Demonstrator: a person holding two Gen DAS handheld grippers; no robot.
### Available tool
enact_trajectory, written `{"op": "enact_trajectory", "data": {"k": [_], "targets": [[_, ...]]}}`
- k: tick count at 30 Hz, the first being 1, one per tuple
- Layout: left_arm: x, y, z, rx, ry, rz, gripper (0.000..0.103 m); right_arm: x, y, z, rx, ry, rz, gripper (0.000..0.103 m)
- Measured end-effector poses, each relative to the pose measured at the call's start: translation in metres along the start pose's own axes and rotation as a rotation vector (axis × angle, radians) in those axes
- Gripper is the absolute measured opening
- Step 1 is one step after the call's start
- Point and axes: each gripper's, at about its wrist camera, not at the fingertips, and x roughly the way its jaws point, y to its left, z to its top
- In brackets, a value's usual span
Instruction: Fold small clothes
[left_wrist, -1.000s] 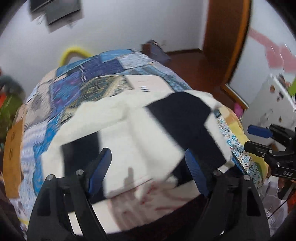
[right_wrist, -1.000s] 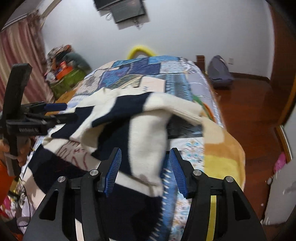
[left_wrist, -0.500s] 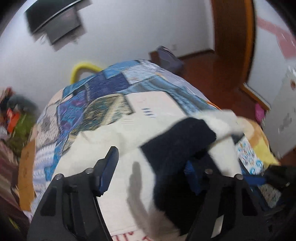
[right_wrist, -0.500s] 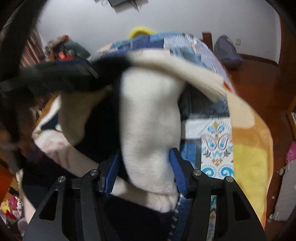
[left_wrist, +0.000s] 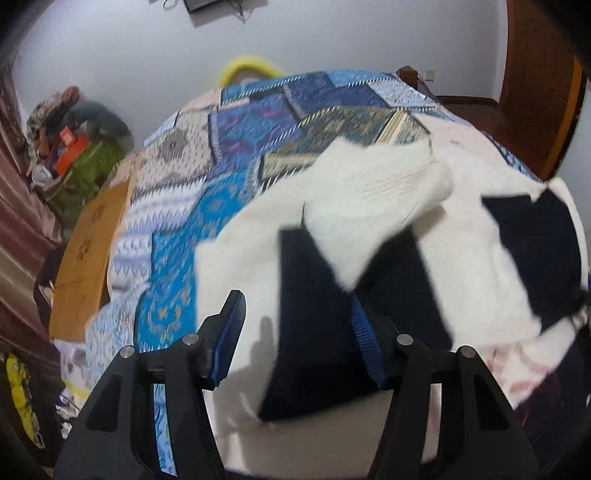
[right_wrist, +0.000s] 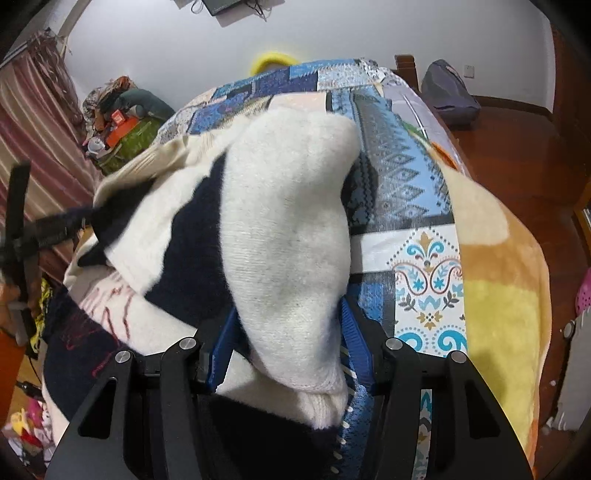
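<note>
Right gripper is clamped on a bunched cream part of the sweater; left gripper is closing with a navy band between its jaws, pads not clearly biting. I'd call the fold mid-way: sweater still rumpled near the bed's right edge. Clutter pile beyond the bed's far-left corner, nothing blocking
</note>
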Motion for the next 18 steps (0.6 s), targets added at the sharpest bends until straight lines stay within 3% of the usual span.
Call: {"op": "enact_trajectory", "data": {"k": [7, 8, 9, 10, 15, 18], "targets": [[-0.009, 0.027, -0.014, -0.044, 0.003, -0.051, 0.060, -0.018, 0.012, 0.018, 0.014, -0.084, -0.021, 0.050], [-0.009, 0.025, -0.011, -0.040, -0.001, -0.063, 0.066, -0.017, 0.014, 0.022, 0.009, -0.084, -0.024, 0.050], [-0.008, 0.022, -0.007, -0.030, -0.004, -0.072, 0.080, -0.013, 0.015, 0.026, 0.002, -0.082, -0.032, 0.051], [-0.005, 0.017, -0.004, -0.014, -0.008, -0.076, 0.085, -0.009, 0.017, 0.028, -0.004, -0.078, -0.041, 0.052], [0.014, -0.017, 0.011, 0.105, -0.021, -0.028, 0.086, 0.011, 0.023, 0.034, -0.019, -0.050, -0.073, 0.060], [0.026, -0.032, 0.021, 0.173, -0.048, 0.055, 0.086, 0.016, 0.026, 0.037, -0.058, -0.046, -0.109, 0.060]]}}
